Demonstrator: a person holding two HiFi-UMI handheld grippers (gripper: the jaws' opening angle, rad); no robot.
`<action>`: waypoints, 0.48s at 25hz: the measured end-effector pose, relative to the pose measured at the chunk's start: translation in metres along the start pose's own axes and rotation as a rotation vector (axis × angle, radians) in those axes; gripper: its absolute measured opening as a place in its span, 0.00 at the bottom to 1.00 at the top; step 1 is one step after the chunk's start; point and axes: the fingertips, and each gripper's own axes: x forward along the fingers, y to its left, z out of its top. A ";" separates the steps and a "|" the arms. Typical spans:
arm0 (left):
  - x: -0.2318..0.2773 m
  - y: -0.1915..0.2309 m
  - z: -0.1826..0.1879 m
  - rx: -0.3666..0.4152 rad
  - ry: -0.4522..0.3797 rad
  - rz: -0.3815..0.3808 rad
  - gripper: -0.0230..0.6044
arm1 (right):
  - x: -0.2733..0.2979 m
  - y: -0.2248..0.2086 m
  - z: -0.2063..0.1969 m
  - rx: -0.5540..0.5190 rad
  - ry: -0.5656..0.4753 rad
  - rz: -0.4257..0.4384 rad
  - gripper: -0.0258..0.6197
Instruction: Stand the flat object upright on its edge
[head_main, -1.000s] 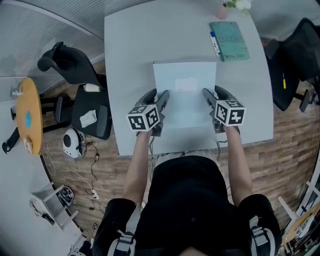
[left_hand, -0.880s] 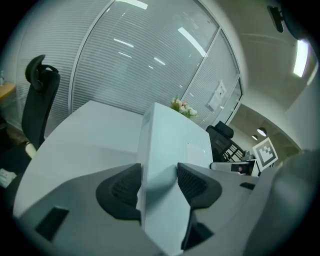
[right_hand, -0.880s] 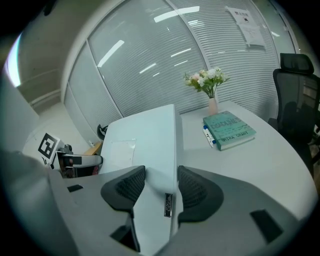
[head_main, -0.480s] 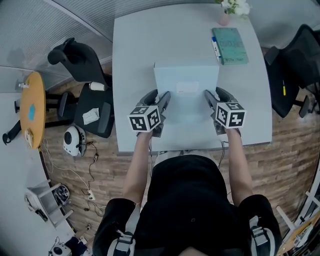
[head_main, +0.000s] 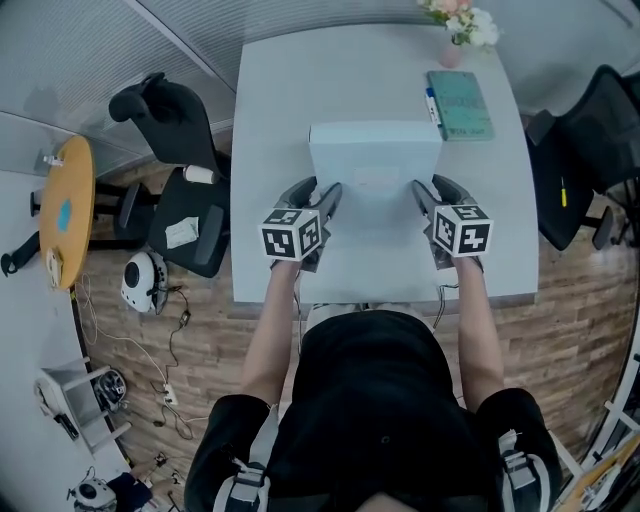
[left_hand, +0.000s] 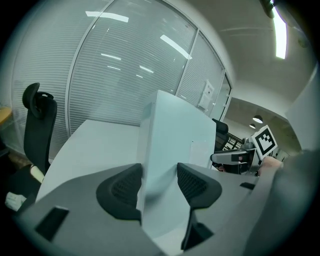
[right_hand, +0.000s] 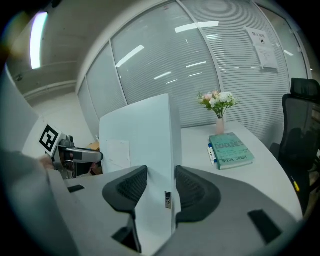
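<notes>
box (head_main: 375, 165) edges in left tongs (head_main: 326, 196), right tongs (head_main: 420, 194) tightening.

**Head view:** camera above the person, facing steeply down on the pale grey rectangular tabletop (head_main: 270, 120), far enough to take in nearly all of it.

**Left gripper view:** camera rides the left gripper (left_hand: 159, 182), close behind its jaws, looking low across the table.

**Right gripper view:** likewise on the right gripper (right_hand: 161, 185).

All three views share the flat pale-blue rectangular box (head_main: 375, 165). The head and right gripper views also share the teal hardback book (right_hand: 231, 150).
</notes>
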 end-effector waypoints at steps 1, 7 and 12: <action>-0.001 0.001 0.001 0.009 -0.001 -0.002 0.42 | 0.000 0.001 0.002 -0.012 0.000 0.001 0.35; 0.004 0.004 0.006 0.074 0.003 0.003 0.41 | -0.001 0.000 0.011 -0.084 0.001 -0.012 0.32; 0.008 0.002 0.003 0.128 0.011 0.021 0.40 | -0.001 -0.005 0.011 -0.121 0.007 -0.023 0.30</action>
